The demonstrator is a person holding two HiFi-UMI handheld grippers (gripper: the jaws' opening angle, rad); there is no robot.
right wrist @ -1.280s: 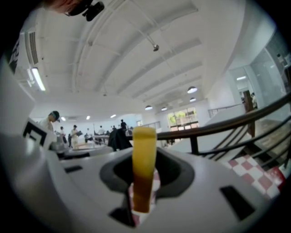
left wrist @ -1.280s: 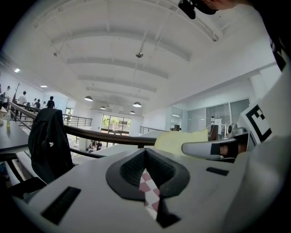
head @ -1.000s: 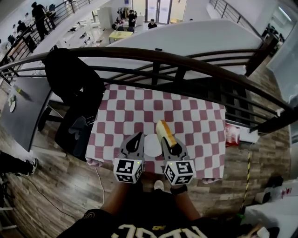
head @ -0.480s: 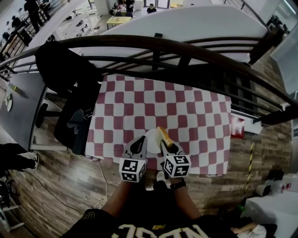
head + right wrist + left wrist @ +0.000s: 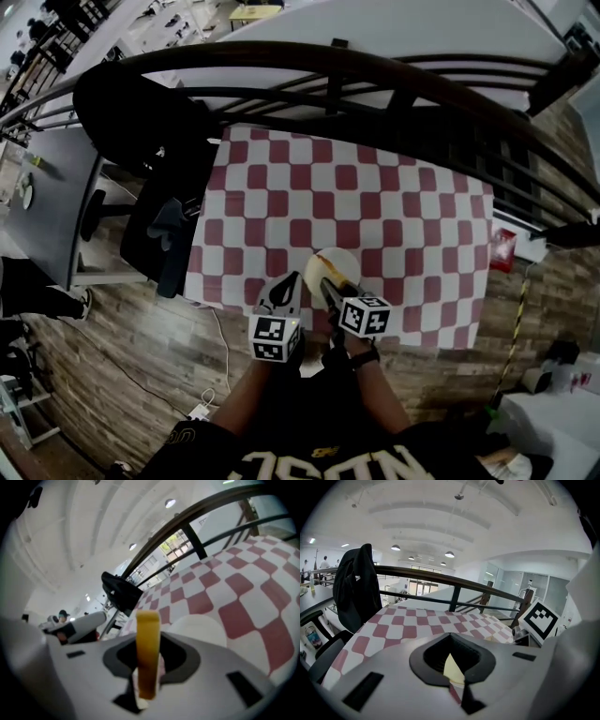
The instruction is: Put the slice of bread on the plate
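Location: office mezzanine
A dark railing [image 5: 328,61] is running along the checkered table [image 5: 375,187]'s far edge; an office chair [image 5: 159,239] is standing left; desks [image 5: 251,11] are showing below.

A checkered table [image 5: 347,187] stands on wood-plank floor [image 5: 122,375] beside a dark curved railing [image 5: 281,54].

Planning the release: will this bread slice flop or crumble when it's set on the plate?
Probably fairly stiff: the bread slice stands straight from the right tongs without sagging. Held edge-on, it would likely tip flat onto the plate once freed.
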